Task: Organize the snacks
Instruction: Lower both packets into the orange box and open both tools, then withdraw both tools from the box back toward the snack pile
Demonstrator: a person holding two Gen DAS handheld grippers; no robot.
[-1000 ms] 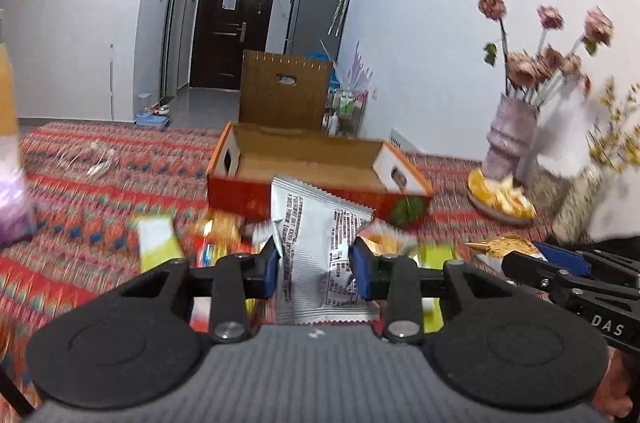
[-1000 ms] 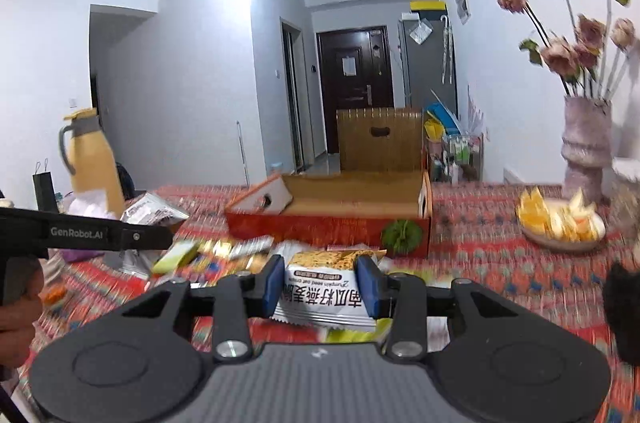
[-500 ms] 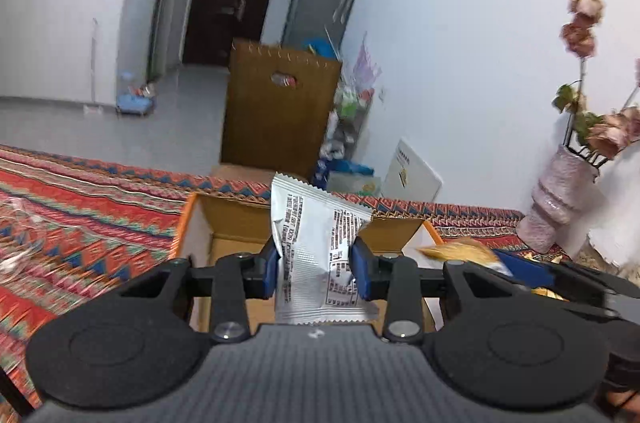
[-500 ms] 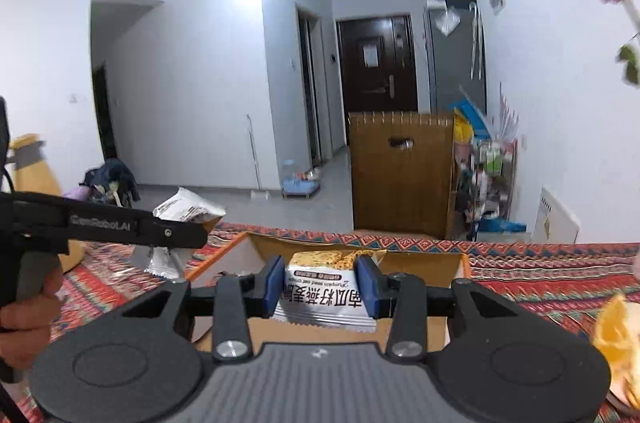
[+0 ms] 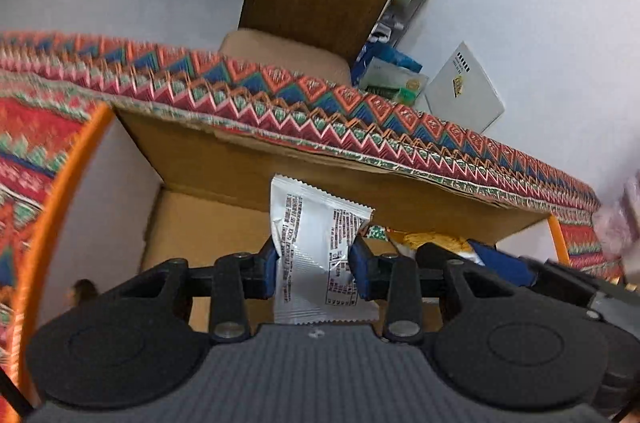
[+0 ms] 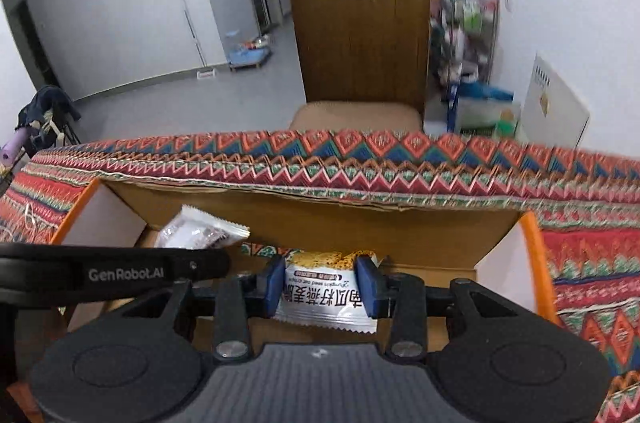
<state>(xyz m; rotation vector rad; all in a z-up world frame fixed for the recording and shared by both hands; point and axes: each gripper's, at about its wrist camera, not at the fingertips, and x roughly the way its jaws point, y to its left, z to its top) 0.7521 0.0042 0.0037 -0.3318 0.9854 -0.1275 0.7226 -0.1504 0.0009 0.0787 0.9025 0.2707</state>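
Observation:
My left gripper (image 5: 314, 273) is shut on a silver snack packet (image 5: 316, 243) with printed text, which stands upright over the inside of an open cardboard box (image 5: 320, 179) with an orange rim. My right gripper (image 6: 322, 289) is shut on a white packet with a yellow top (image 6: 326, 297), low inside the same box (image 6: 320, 225). In the right wrist view the silver packet (image 6: 200, 233) shows at the left, above the left tool's black side bar (image 6: 120, 273). In the left wrist view the yellow-topped packet (image 5: 436, 241) sits just right of the silver one.
The box lies on a red patterned tablecloth (image 6: 592, 263), close to the table's far edge. Behind that edge stands a chair with a tall brown back (image 6: 356, 31). A cluttered shelf (image 6: 464, 35) and a white board (image 6: 556, 107) stand by the right wall.
Both grippers moved forward from the snack pile to over the box and tipped downward, each still gripping its packet. The vase, flowers and loose snacks have left the view.

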